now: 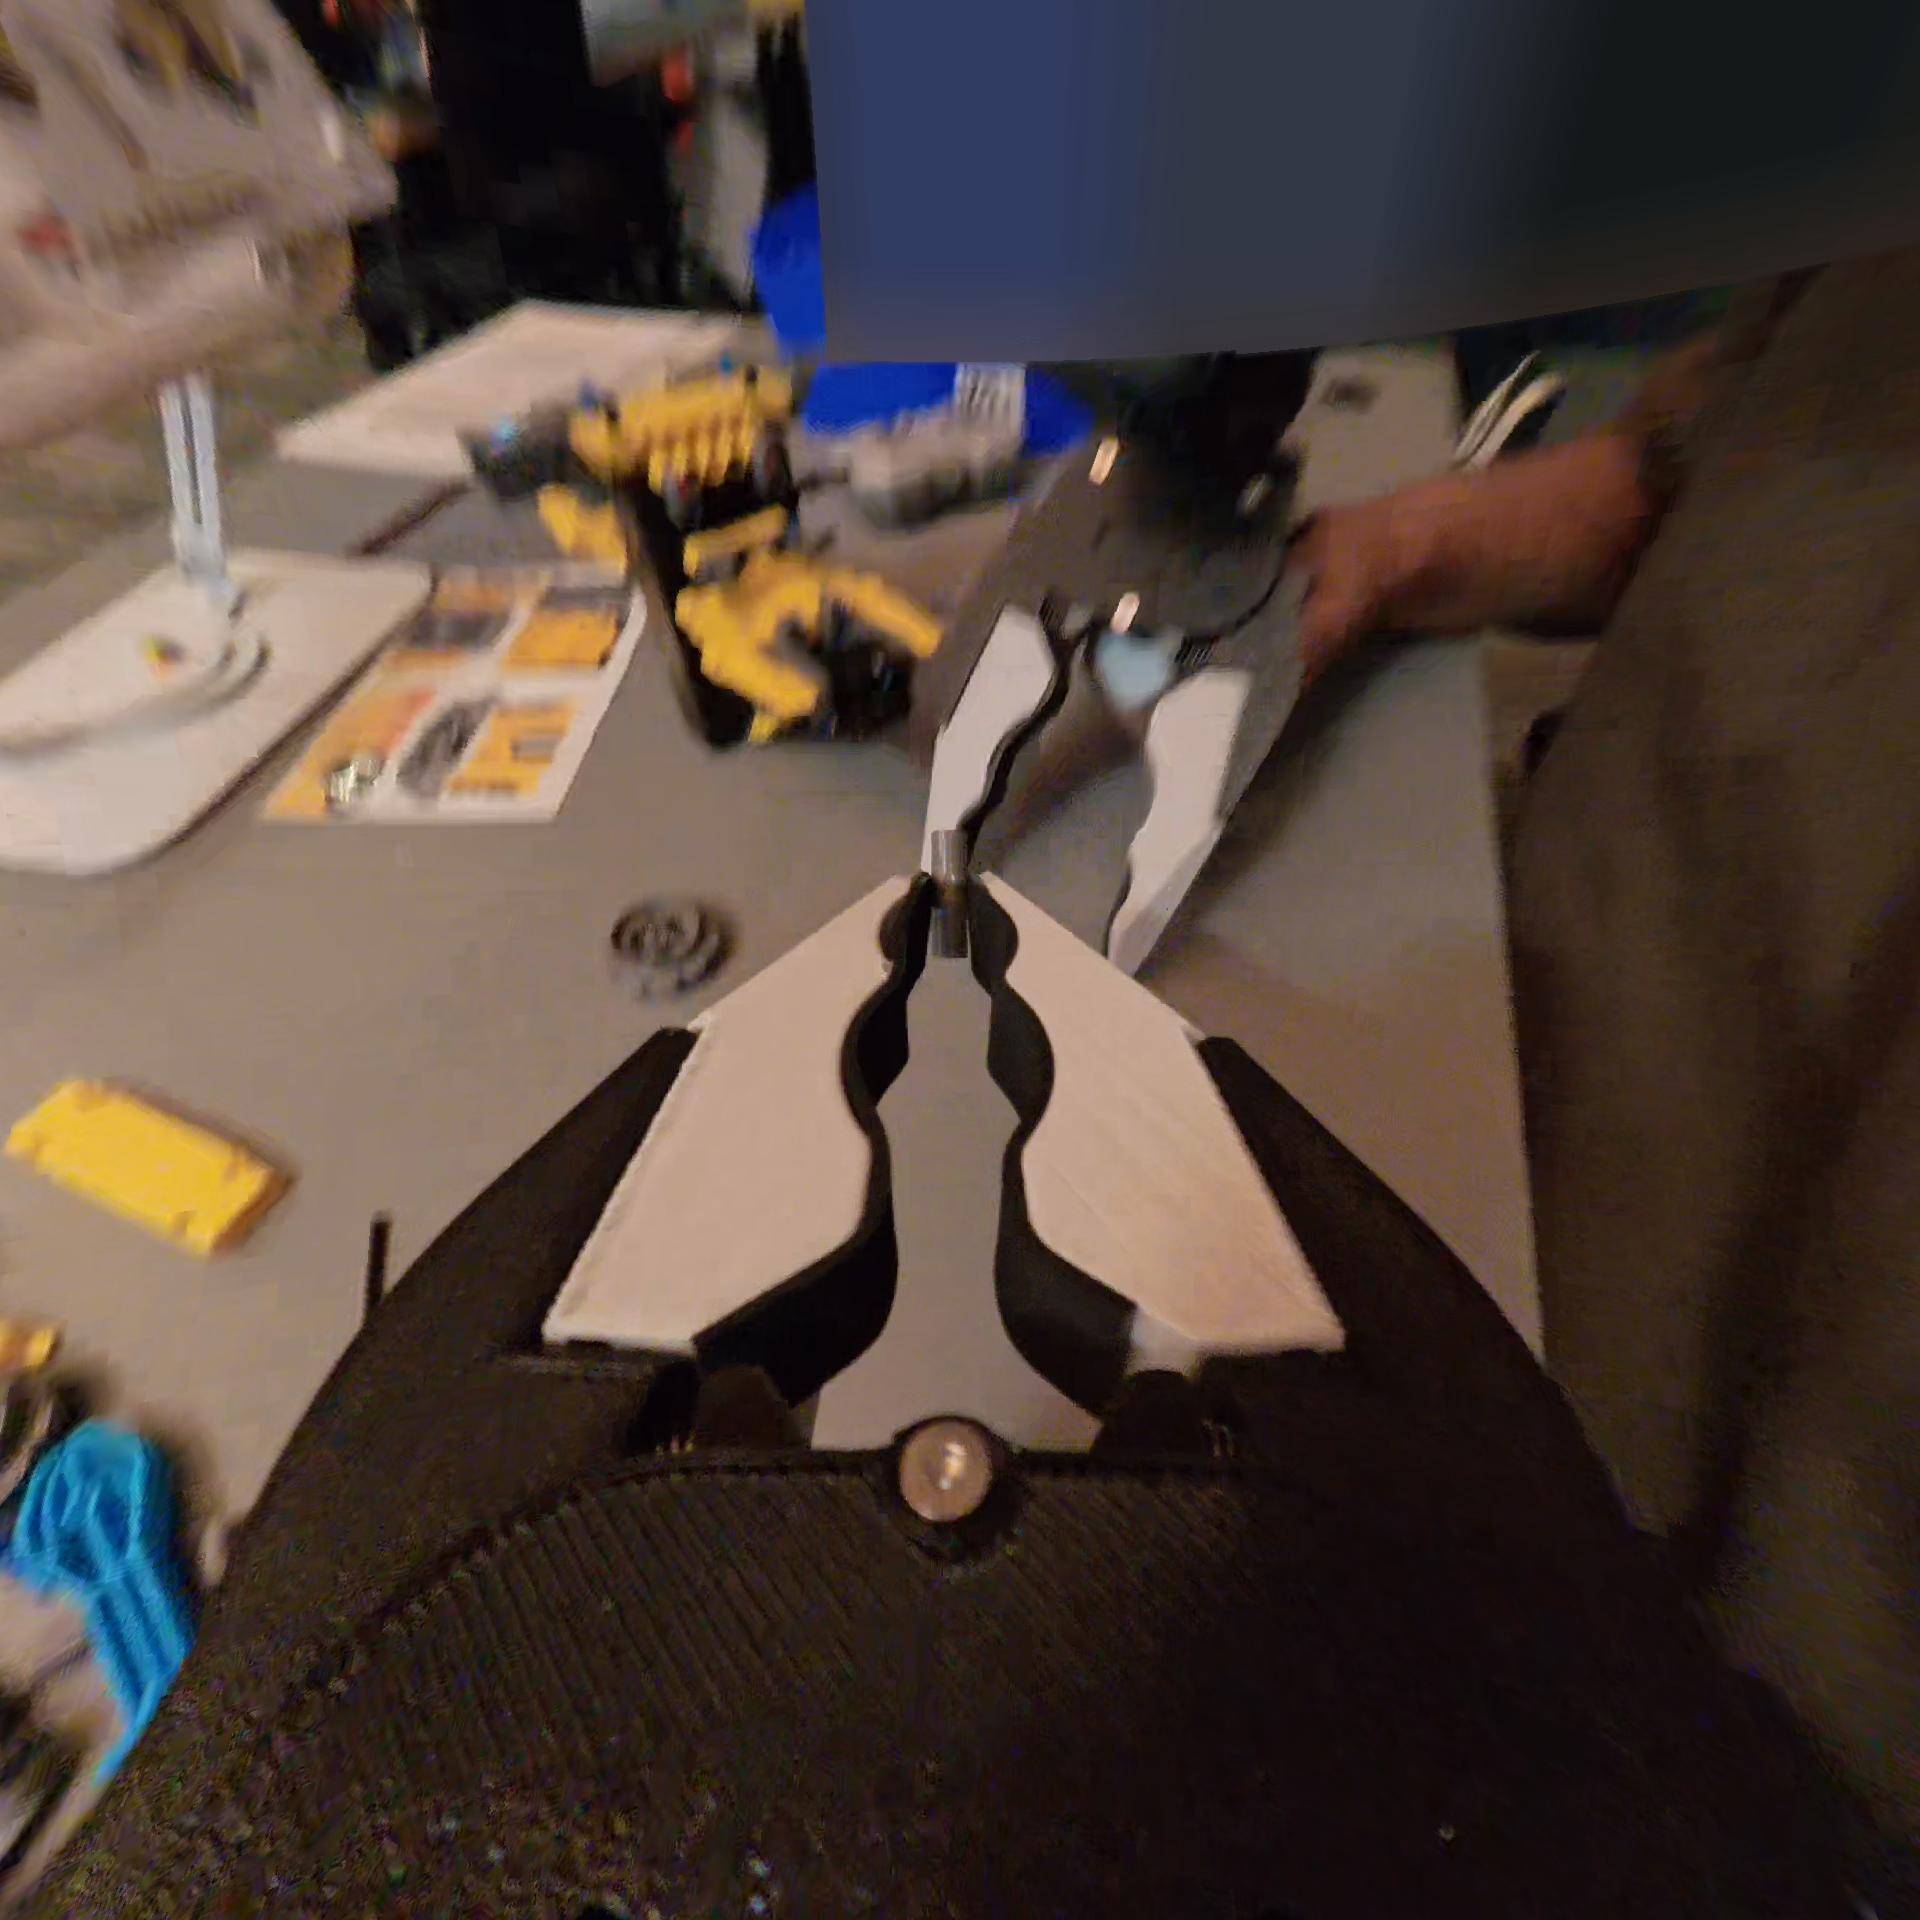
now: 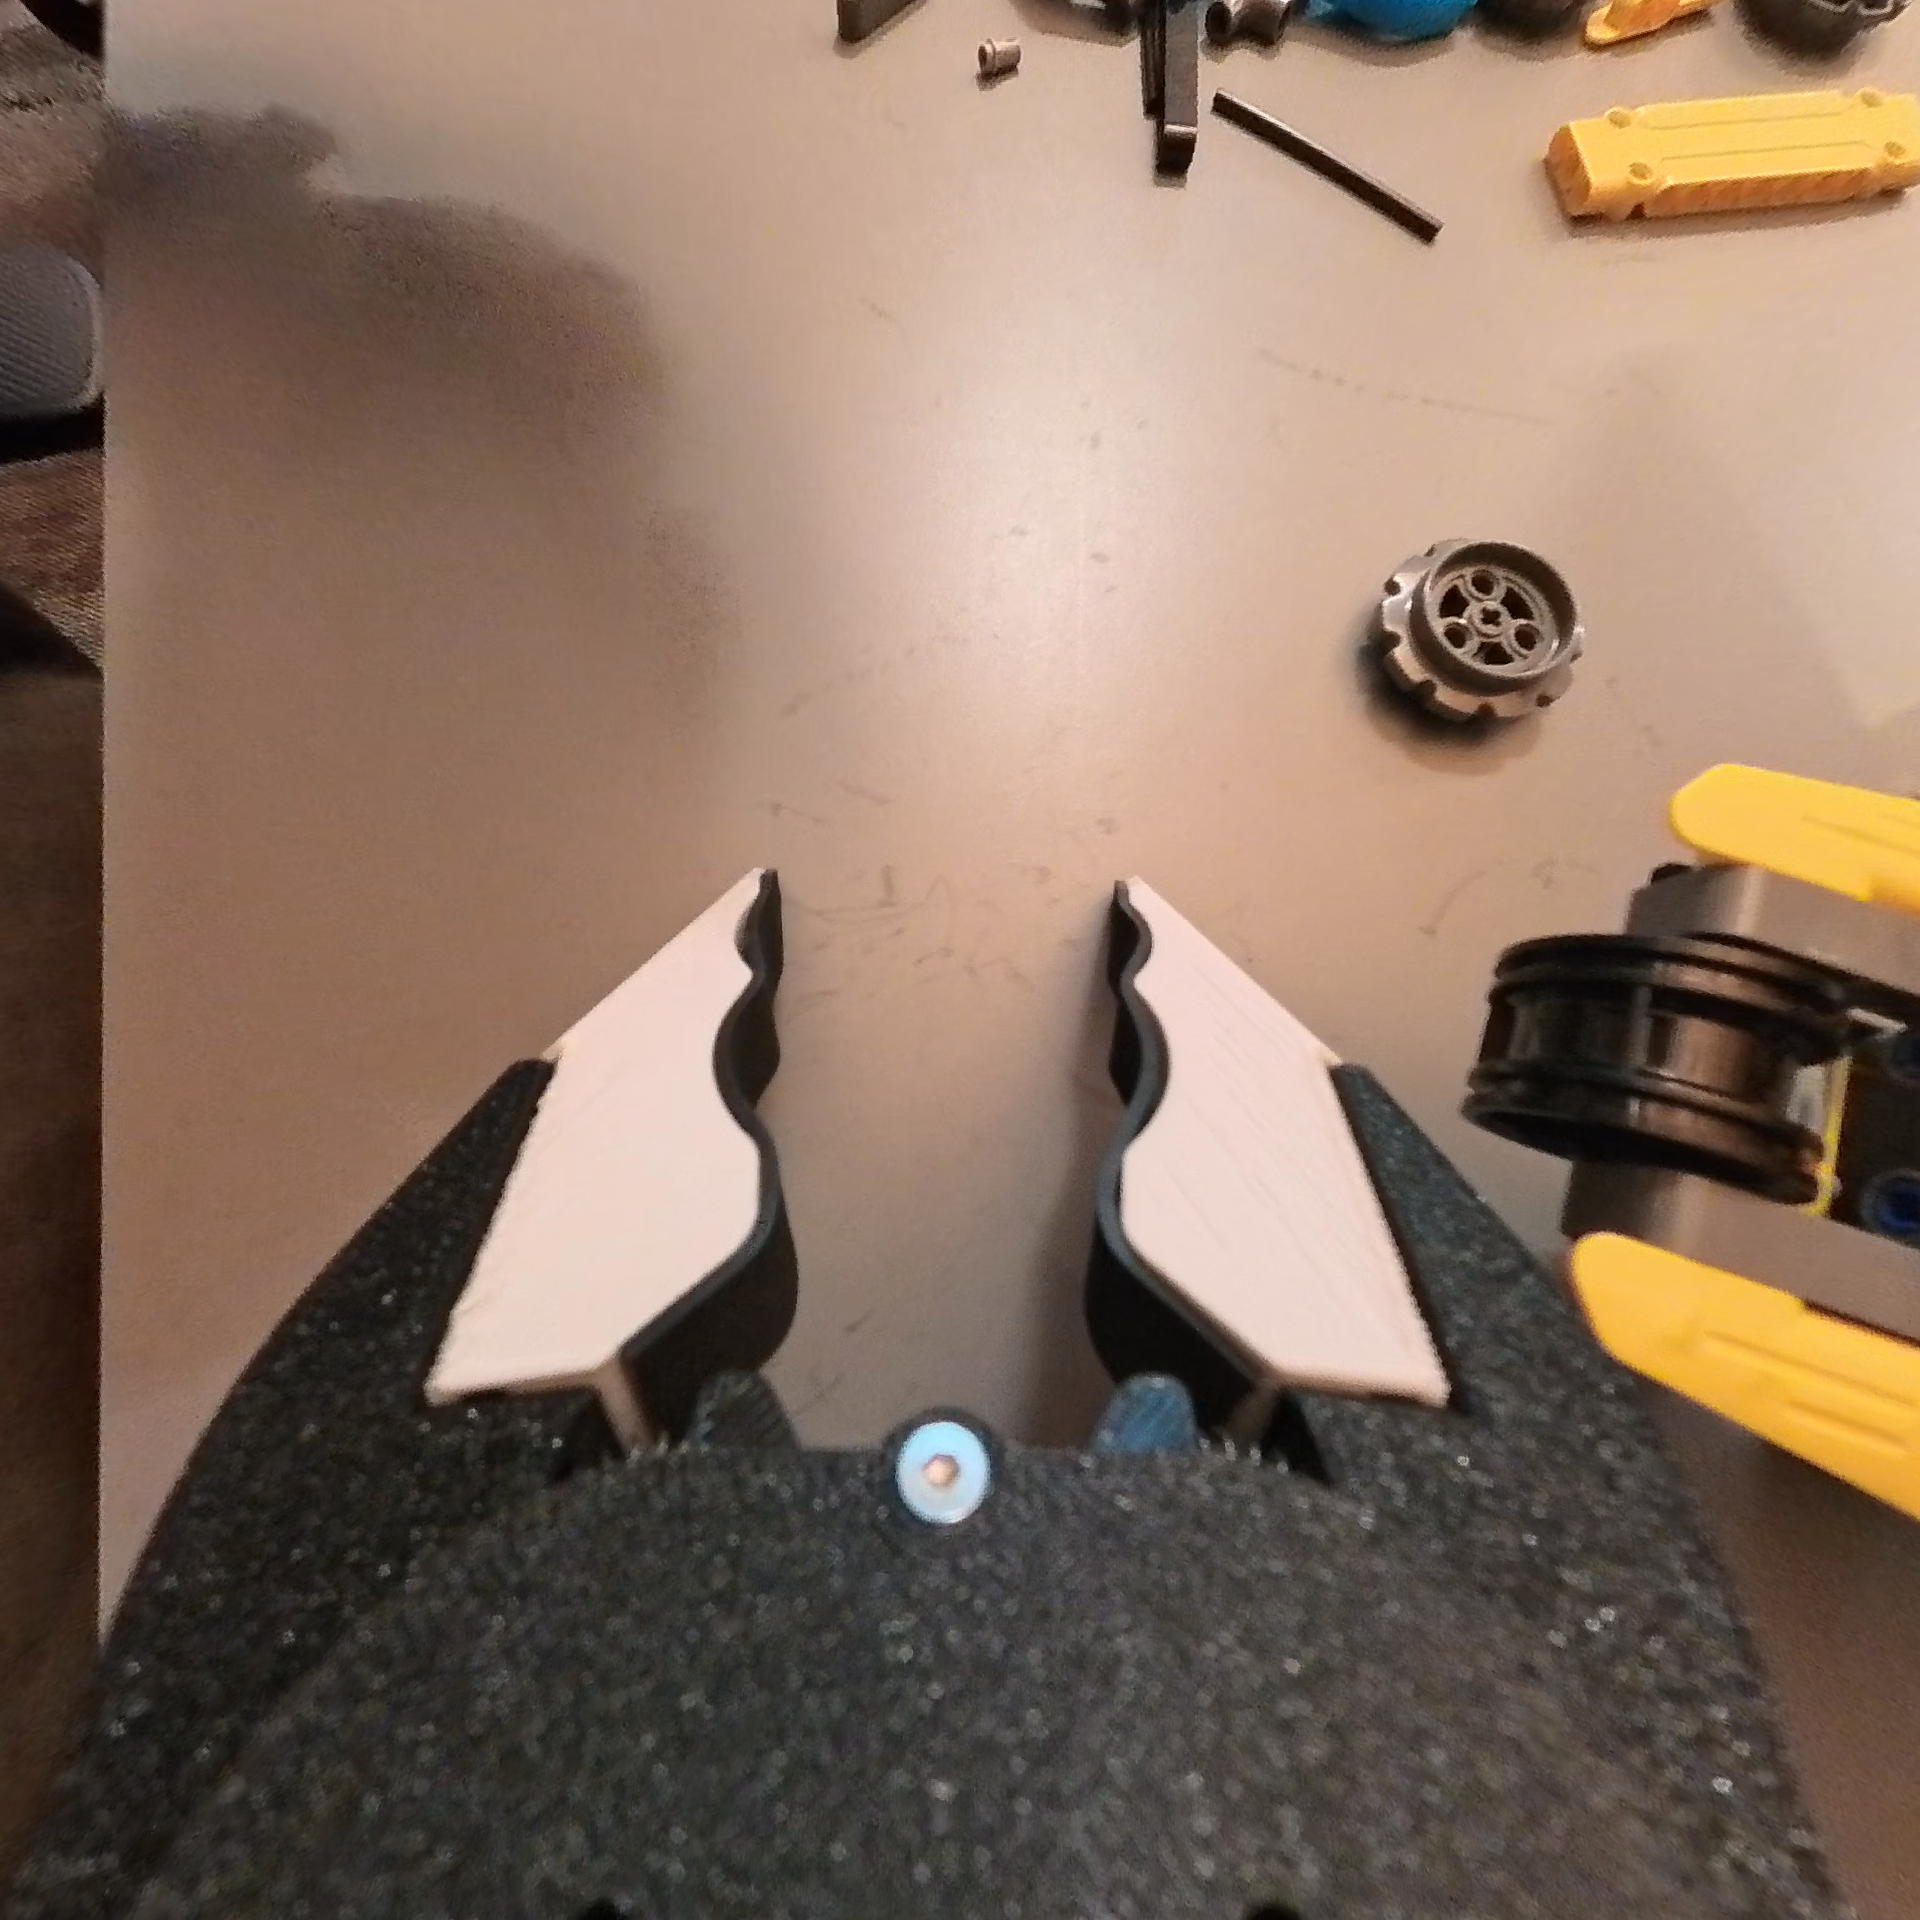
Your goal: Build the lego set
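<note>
My left gripper (image 1: 948, 896) is shut on a small grey pin (image 1: 948, 894) held upright at its fingertips, above the grey table (image 1: 416, 997). My right gripper (image 2: 945, 904) is open and empty over bare table (image 2: 935, 520); it also shows in the left wrist view (image 1: 1039, 862), just beyond the pin, held by a hand (image 1: 1475, 551). A small grey wheel (image 2: 1473, 644) lies ahead and right of the right gripper. A yellow and black brick vehicle with a black wheel rim (image 2: 1662, 1060) stands at its right; it also shows in the left wrist view (image 1: 748, 561).
A yellow panel (image 2: 1735, 156), a black axle (image 2: 1325, 164) and small loose parts lie at the far edge. In the left wrist view are a yellow panel (image 1: 145, 1164), a printed sheet (image 1: 468, 696), a white stand base (image 1: 187, 696), a blue part (image 1: 104, 1569) and a person's clothing (image 1: 1714, 935) at right. Tip to tip, the grippers are about 12 cm apart. The small grey wheel (image 2: 1473, 644) sits 8 cm or so from the ends of my right fingers.
</note>
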The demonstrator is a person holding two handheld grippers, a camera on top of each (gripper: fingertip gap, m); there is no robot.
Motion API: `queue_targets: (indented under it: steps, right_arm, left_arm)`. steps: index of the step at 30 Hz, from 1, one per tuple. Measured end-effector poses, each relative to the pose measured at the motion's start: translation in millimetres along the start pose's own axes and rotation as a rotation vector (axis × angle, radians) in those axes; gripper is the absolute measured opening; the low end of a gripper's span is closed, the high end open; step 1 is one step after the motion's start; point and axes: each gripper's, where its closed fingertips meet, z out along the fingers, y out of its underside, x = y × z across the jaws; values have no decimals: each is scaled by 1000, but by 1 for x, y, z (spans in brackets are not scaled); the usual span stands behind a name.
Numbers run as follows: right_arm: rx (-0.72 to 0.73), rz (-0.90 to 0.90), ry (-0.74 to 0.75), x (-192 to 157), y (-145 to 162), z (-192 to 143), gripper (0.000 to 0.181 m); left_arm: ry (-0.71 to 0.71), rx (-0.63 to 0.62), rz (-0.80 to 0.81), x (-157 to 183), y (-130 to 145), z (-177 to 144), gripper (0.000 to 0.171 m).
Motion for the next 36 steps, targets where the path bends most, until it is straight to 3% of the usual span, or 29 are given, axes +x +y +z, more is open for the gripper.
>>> queue_targets:
  steps: [5, 15, 21, 26, 32, 36]
  right_arm:
    - [-1, 1, -1, 0, 0, 0, 63]
    - [-1, 2, -1, 0, 0, 0, 63]
    - [-1, 1, 0, 0, 0, 0, 63]
    - [-1, 2, -1, 0, 0, 0, 63]
    - [-1, 3, -1, 0, 0, 0, 63]
    - [0, 5, 3, 1, 0, 0, 63]
  left_arm:
    - [-44, -263, -10, -6, 54, 13, 1]
    - [-41, -407, -39, -9, 93, 48, 1]
    - [-51, -392, -60, -12, 93, 48, 2]
    - [-54, -365, -72, -12, 89, 47, 18]
    - [-81, -116, -122, -21, 50, 30, 22]
    - [-224, 42, -131, -45, 27, 2, 22]
